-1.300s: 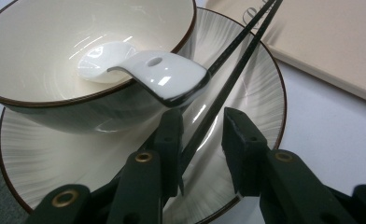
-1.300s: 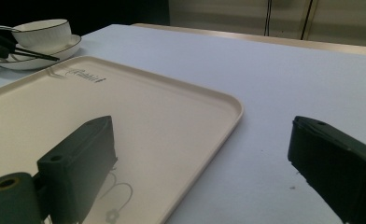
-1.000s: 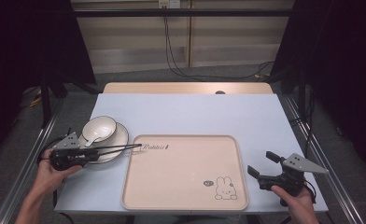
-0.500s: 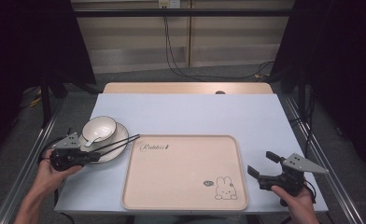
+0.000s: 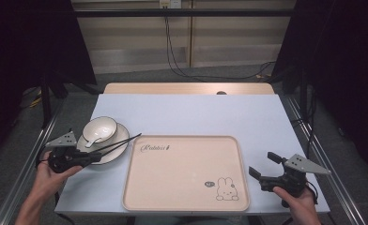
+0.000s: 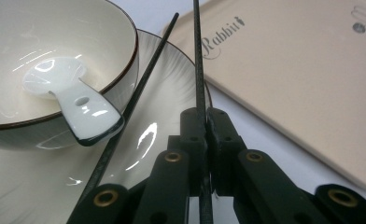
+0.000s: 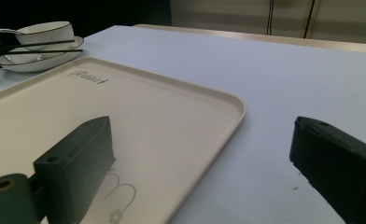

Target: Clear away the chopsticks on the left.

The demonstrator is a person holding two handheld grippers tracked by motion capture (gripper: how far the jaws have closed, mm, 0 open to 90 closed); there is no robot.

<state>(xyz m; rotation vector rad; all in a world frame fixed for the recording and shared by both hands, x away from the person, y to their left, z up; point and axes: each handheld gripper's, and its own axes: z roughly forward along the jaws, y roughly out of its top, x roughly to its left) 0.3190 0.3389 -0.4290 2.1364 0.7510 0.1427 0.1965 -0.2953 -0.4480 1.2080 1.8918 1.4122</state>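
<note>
The left gripper [image 6: 204, 122] pinches one chopstick [image 6: 199, 56] over the plate [image 6: 172, 93] while the right gripper [image 5: 265, 169] rests with jaws spread beside the tray [image 5: 182, 206].

I see two black grippers, one in each hand. The left gripper [image 5: 94, 156] has a grey three-cornered plate on top, and the right gripper [image 5: 261, 168] has the same plate. In the left gripper view, the jaws are made of black links with brass-coloured rivets at the joints, and the pads are black blocks with small screw holes. In the right gripper view, the pads are matte black blocks, rectangular, also with small round holes. The forearms are bare; I see no sleeves. A thin dark cable goes around the left hand [image 5: 48, 173].
</note>
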